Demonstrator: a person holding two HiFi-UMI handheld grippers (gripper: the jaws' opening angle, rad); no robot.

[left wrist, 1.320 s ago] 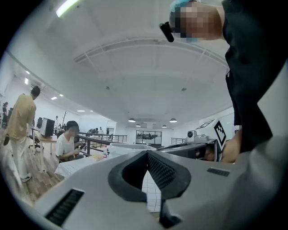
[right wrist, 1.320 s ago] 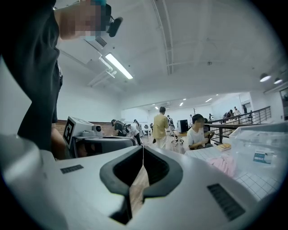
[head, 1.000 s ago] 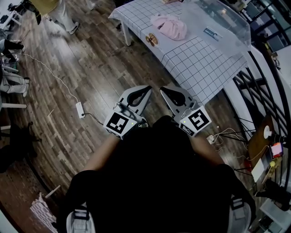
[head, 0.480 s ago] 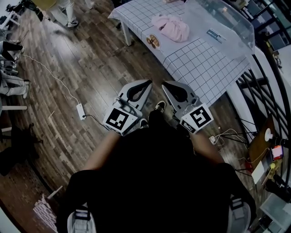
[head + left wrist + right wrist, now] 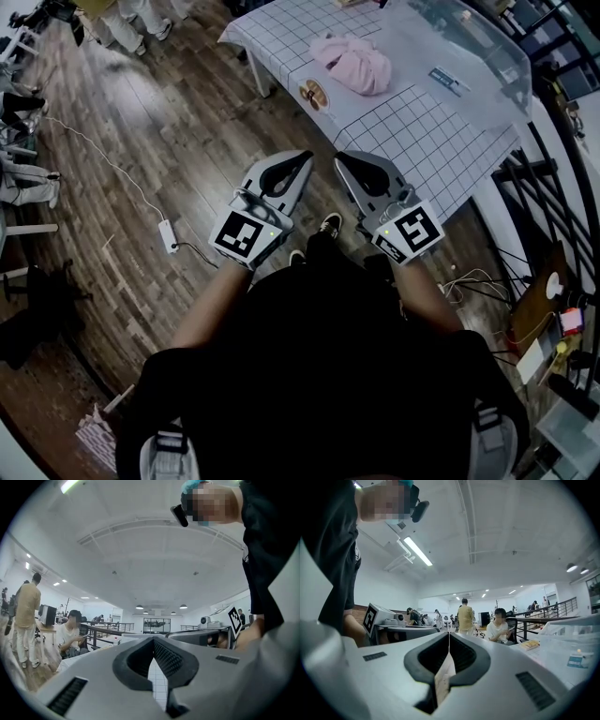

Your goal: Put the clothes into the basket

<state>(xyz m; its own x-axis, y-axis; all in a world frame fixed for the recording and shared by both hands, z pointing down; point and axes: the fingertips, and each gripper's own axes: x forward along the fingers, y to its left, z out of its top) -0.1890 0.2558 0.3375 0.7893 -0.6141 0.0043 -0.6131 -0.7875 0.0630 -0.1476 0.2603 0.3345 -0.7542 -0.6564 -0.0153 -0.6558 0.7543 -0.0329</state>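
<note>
A pink garment [image 5: 354, 64] lies bunched on the table with the checked cloth [image 5: 412, 131], ahead of me. Beside it on the right stands a clear plastic basket [image 5: 459, 52], which also shows at the right edge of the right gripper view as the clear basket [image 5: 576, 639]. My left gripper [image 5: 306, 157] and right gripper [image 5: 341, 159] are held side by side over the wooden floor, short of the table's near corner. Both are shut with nothing between the jaws, as the left gripper [image 5: 152, 639] and right gripper [image 5: 449, 634] show in their own views.
A white power adapter with its cable [image 5: 169, 234] lies on the floor to the left. People [image 5: 122, 23] stand at the far left. A black railing [image 5: 539, 187] and a cluttered stand [image 5: 562, 319] line the right side. My shoe [image 5: 328, 223] shows below the grippers.
Both grippers have moved forward together toward the table, staying shut. The person's shoe has come into view under them as they step ahead.
</note>
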